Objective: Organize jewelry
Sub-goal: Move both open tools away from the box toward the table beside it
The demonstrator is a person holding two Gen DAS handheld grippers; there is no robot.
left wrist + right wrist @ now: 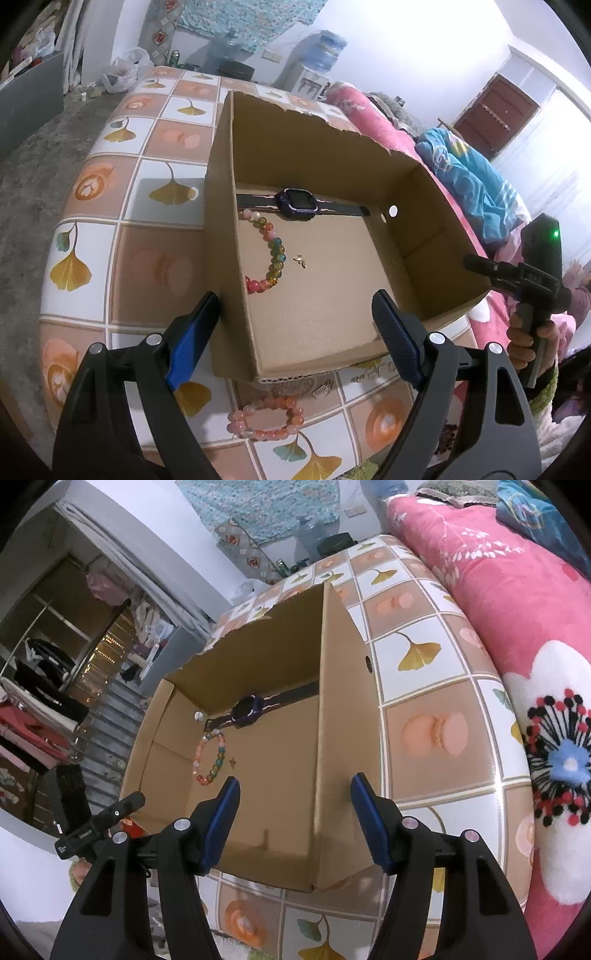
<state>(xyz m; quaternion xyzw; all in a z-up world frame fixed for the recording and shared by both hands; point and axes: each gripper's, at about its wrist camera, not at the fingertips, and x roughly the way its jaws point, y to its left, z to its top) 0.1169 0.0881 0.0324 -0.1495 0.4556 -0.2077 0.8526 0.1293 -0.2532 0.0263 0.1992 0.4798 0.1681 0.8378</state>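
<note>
While your left gripper (295, 314) gapes wide astride the cardboard box (325, 155) wall, holding nothing, the pink bead bracelet (266, 417) lies at six o'clock, outside the box.

Two close downward wrist views from opposite sides, sharing the cardboard box (325, 155).

Both wrist views are evenly lit by soft indoor light, with colours clear and no heavy grain. In the left wrist view a window (561, 155) at the far right is blown out to white glare. The cardboard box (317, 155) casts a soft shadow on the tablecloth (110, 206) to its left. Fisheye bending curves straight lines strongly toward the dark, vignetted corners, where detail goes slightly soft
</note>
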